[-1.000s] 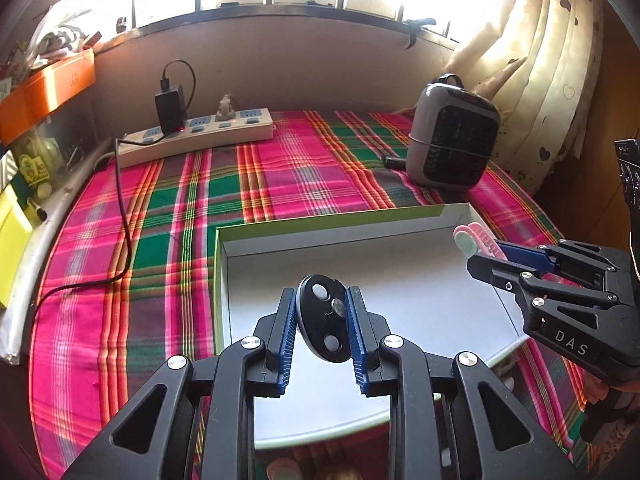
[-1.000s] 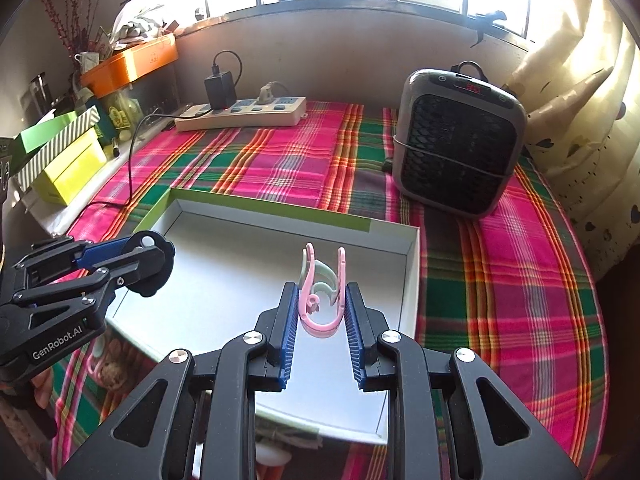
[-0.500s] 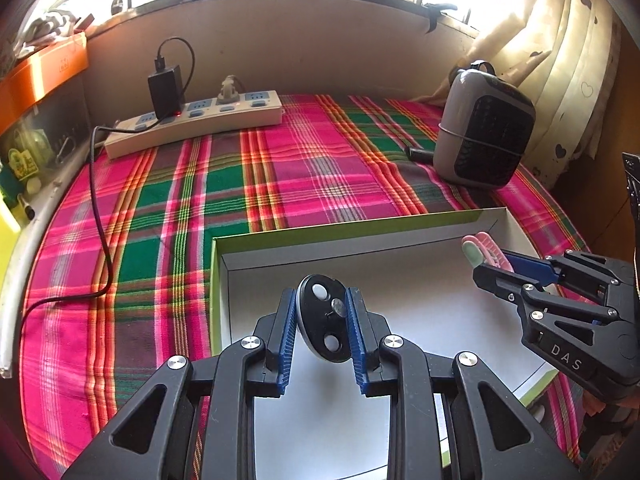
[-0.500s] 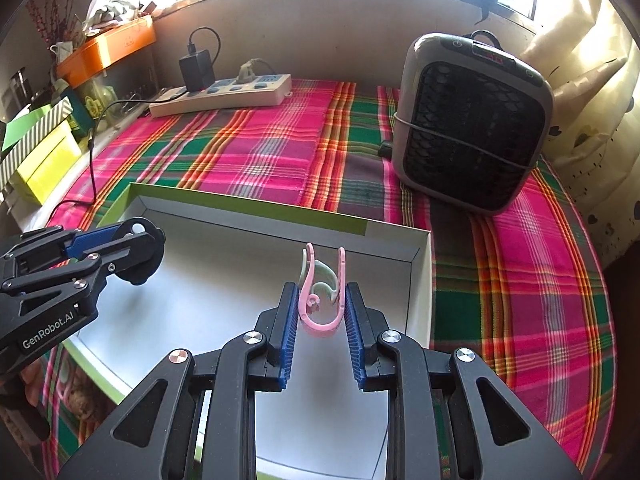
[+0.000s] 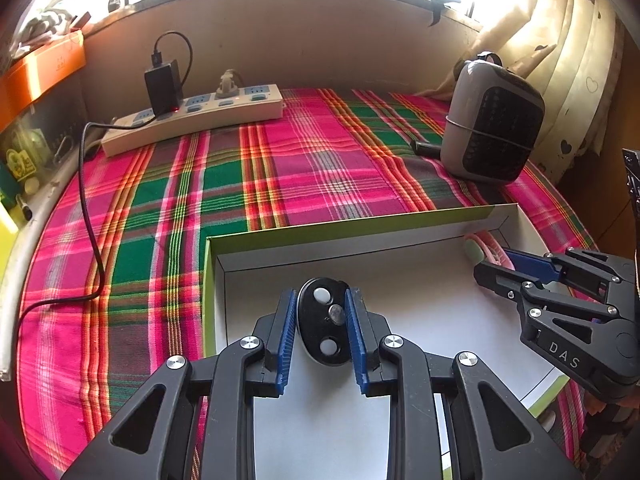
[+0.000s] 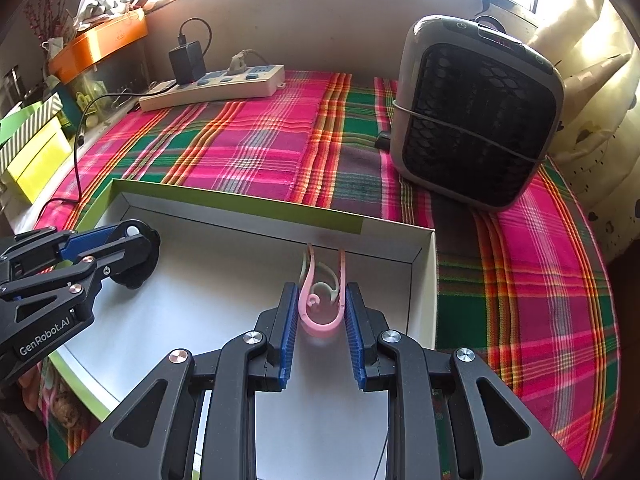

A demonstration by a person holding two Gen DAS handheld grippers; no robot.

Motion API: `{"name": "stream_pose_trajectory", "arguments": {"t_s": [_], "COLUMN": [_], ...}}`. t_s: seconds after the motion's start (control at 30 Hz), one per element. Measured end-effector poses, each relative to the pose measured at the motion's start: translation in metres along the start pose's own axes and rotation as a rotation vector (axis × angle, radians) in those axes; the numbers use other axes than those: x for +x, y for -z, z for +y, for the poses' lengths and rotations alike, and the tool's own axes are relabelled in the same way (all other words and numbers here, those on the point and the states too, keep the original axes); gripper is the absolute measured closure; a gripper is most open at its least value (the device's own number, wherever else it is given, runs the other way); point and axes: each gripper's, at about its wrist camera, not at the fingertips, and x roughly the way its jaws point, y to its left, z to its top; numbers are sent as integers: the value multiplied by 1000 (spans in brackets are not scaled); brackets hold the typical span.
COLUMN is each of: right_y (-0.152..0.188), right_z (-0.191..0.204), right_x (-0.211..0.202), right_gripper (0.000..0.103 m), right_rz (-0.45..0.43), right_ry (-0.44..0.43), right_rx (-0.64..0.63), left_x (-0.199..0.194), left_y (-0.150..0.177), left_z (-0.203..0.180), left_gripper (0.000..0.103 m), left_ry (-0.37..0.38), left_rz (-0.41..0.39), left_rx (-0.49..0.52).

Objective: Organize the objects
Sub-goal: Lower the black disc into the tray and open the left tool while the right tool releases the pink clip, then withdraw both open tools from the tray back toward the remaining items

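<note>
Black oval disc (image 5: 325,322) clamped in left gripper (image 5: 322,312), pink clips (image 6: 322,294) pinched in right gripper (image 6: 322,300); both held over white tray (image 5: 420,236) on plaid surface (image 5: 280,168). Placing step judged underway; lowering, release needed next.

A shallow open box (image 5: 360,236) lies on the cloth-covered table (image 5: 304,160), at the near side. Over its floor hang two grippers: the left gripper (image 5: 322,320) towards the box's left wall, holding a disc (image 5: 324,330), and the right gripper (image 6: 322,312) near the far right corner, holding a clip (image 6: 322,300). Behind the box, a power strip (image 5: 192,120) lies along the back wall at the left with a charger (image 5: 162,86) plugged in. A heater (image 6: 476,120) stands at the far right.
</note>
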Motion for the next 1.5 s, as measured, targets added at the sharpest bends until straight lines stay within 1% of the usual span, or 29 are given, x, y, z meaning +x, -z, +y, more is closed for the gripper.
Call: {"name": "stream_pose_trajectory", "arguments": {"t_s": [0.33,0.5,0.67,0.77,0.8,0.93,1.07,1.2,1.5], "right_y": [0,1,1,1,1,2,3,5,15], "right_z": [0,0,1,2,1,2,4,5,7], "right_x": [2,2,3,3,3,0,-7,-15,-34], "right_gripper": [79,79,79,79,77,65,63,58,57], "right_rz": [4,2,2,2,2,-7,-21,-36,-66], "right_ry": [4,0,0,-2,-5,-13,-20,-23,-22], "right_rx": [2,4,2,4,6,13,16,22,20], "left_x": [0,2,2,1,1,-5,-13,-24,-49], "left_y": [1,1,2,2,2,3,5,9,19], "left_z": [0,0,2,3,3,2,-2,-6,-15], "left_gripper": [79,75,74,70,69,67,65,64,63], "left_ry": [5,1,-5,-6,-5,-3,4,7,-8], "left_rz": [3,9,11,8,6,-2,-15,-26,-66], "left_rx": [-12,-11,-14,-20,-21,-19,-14,-6,1]}}
